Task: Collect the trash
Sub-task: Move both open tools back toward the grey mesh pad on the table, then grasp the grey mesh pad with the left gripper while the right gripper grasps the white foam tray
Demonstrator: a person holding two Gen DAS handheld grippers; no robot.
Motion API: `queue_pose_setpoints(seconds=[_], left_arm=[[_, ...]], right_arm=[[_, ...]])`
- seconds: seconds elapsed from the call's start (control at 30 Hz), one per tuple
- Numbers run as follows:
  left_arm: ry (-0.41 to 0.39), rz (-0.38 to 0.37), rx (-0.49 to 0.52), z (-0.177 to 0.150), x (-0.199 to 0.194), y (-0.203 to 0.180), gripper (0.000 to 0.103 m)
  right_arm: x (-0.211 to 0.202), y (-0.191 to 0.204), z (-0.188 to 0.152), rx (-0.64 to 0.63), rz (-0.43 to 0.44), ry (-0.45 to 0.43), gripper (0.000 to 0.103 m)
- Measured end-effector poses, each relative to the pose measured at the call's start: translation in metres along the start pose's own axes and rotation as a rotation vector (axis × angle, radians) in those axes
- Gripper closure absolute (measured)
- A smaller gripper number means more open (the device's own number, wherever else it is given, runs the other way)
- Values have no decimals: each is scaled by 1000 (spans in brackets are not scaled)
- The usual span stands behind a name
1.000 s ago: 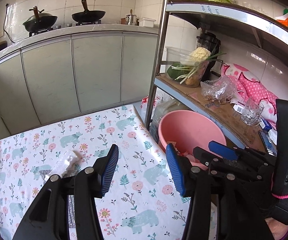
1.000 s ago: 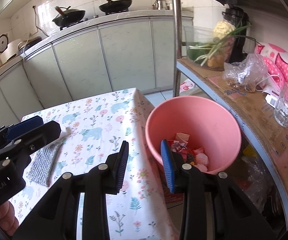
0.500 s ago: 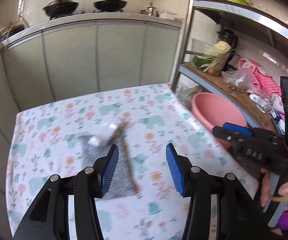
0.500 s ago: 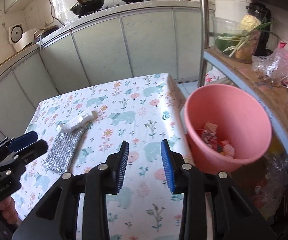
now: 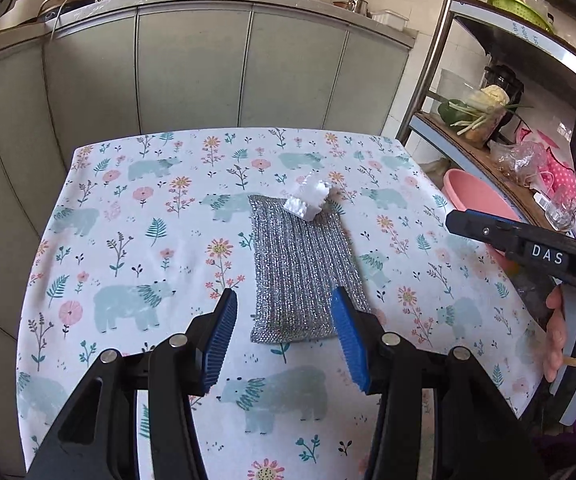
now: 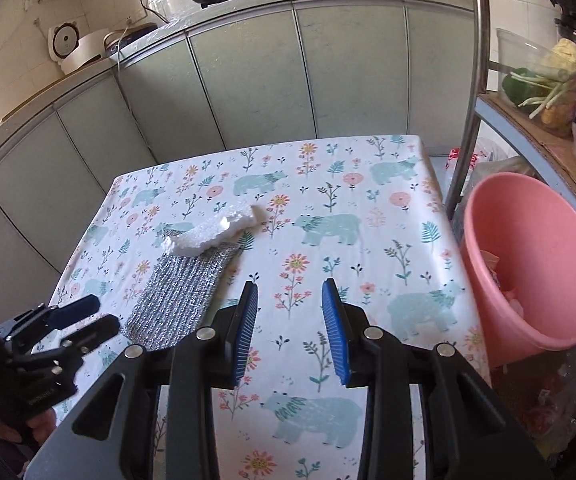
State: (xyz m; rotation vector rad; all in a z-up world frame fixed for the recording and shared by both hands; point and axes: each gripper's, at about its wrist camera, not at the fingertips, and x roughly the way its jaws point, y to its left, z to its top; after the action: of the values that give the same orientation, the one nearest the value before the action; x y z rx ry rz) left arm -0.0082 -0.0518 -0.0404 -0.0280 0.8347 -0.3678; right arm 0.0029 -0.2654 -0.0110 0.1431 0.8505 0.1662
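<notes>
Left wrist view shows the desk (image 5: 100, 216) filling most of the frame, draped in a smooth white cloth printed with pale bears, flowers and leaves. A second ago this camera looked at the desk's right edge and the pink bucket; it has since swung left and down, so the trash now lies dead ahead. I judge that the drop-off is over and the next pick-up is starting.

The pink bucket (image 6: 536, 264), a round smooth plastic tub, stands off the desk's right side below the metal shelf rack (image 6: 476, 80), with scraps already in its bottom.

Near the middle of the desk lies a flat grey scouring cloth (image 5: 302, 272), rectangular, with a glittery knitted weave. On its far end rests the white foam scrap (image 5: 308, 200), a small crumbly, rough-edged lump, half on the cloth and half over its far right corner.

The left hand-held gripper (image 5: 284, 336) hovers above the near end of the cloth, its ribbed blue pads spread wide with nothing between them. The right hand-held gripper (image 6: 290, 332) hangs to the right over bare tablecloth, its pads parted more narrowly and also empty. The foam scrap looks like the likely next target.
</notes>
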Motion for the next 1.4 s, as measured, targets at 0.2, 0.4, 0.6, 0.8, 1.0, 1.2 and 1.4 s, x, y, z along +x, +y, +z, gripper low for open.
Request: queue_pose_setpoints(seconds=[0.2,0.4,0.6,0.8,1.0,1.2,1.4], left_arm=[[59,-8,6,-4,21,-4,57],[103,49,-7,-5,26,-2,79],[58,27,3,-4,11,1,94],[30,5,-7,-8,-4,11,94],[37,-55,-29,-14,-2,13,94],[25,-88,-26,-14,-6,10,94],[35,-92,-39,-15,-4,14,94]], right_arm=[[8,7,6,-8,12,12,69],[22,22,19,16,93,47,69],[37,47,32,43,185,96,69],[56,74,35,70,232,131,69],[71,112,25,-118,152,99,69],[87,120,21,-232,63,50,69],[72,96,20,-210,52,23,86]])
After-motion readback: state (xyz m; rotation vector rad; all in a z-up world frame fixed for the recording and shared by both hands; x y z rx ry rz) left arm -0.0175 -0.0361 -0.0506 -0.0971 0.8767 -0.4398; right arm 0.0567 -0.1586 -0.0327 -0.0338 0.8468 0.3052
